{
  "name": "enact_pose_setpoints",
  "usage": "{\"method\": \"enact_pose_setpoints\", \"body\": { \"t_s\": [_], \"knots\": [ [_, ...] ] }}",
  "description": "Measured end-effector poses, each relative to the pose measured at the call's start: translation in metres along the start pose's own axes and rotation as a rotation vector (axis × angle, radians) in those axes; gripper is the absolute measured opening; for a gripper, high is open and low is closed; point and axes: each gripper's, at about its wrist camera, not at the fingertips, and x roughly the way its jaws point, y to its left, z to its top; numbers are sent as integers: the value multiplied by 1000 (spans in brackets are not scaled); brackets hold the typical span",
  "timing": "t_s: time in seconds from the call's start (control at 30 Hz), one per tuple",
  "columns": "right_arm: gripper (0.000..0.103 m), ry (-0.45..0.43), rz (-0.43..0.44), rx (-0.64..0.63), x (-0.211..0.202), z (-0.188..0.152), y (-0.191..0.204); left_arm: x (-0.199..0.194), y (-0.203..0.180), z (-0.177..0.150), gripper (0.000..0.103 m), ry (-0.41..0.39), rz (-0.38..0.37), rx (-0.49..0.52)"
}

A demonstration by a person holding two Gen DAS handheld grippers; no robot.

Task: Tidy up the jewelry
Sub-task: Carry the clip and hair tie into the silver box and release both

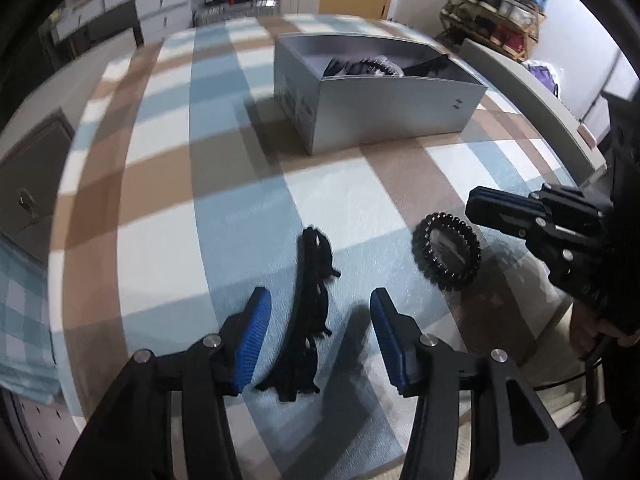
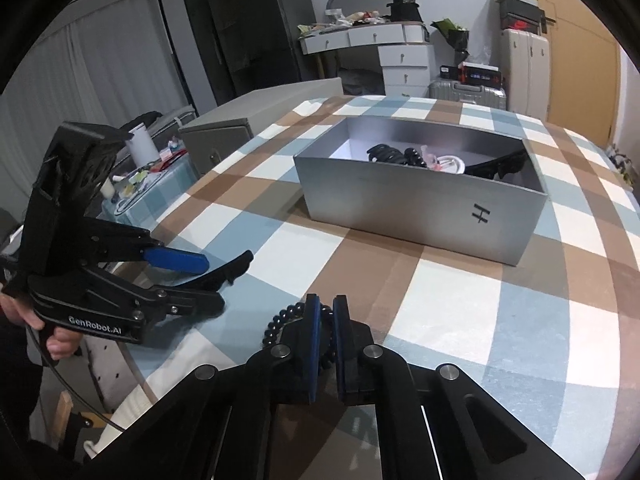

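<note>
Checked tabletop [image 1: 352, 200] carries an open grey box [image 2: 420, 204], marked H on its near wall, set toward the far edge; dark hair accessories lie inside. Left gripper [image 1: 320, 320]: jaws partly open, blue pads apart, straddling a long black hair clip [image 1: 310, 304] that lies flat near the near edge; pads do not press on it. Right gripper [image 2: 324, 344]: jaws closed on a black beaded bracelet [image 2: 286, 316] just right of the clip, also near the near edge. In the right wrist view the beads curve out left of the pads; in the left wrist view the bracelet ring sits at the gripper's tip, and whether it is lifted clear of the cloth cannot be told.
</note>
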Motion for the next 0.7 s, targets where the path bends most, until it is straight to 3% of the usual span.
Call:
{"method": "enact_pose_setpoints", "body": {
  "t_s": [0.1, 0.17, 0.23, 0.33, 0.43, 0.57, 0.6, 0.67, 0.7],
  "knots": [
    [5, 4, 0, 0, -1, 0, -2, 0, -5, 0, 44, 13, 22, 21],
    [8, 26, 15, 2, 1, -2, -3, 0, -5, 0, 23, 18, 56, 27],
    [8, 32, 3, 7, 4, -3, -5, 0, -3, 1, 11, 25, 64, 23],
    [13, 64, 27, 10, 9, -6, -4, -1, -1, 0, 10, 31, 49, 15],
    [23, 88, -6, -20, 15, -7, 2, 0, -5, 0, 10, 34, 66, 38],
    [25, 92, -40, -57, 18, -8, 7, 1, -8, 1, 10, 38, 66, 46],
    [23, 96, -49, -73, 18, -8, 9, 1, -7, 2, 10, 36, 64, 44],
    [9, 96, -67, -102, 19, -9, 13, -1, -4, 3, 10, 23, 67, 25],
    [9, 95, -75, -118, 19, -10, 15, -2, -3, 4, 10, 16, 67, 17]
  ]
}}
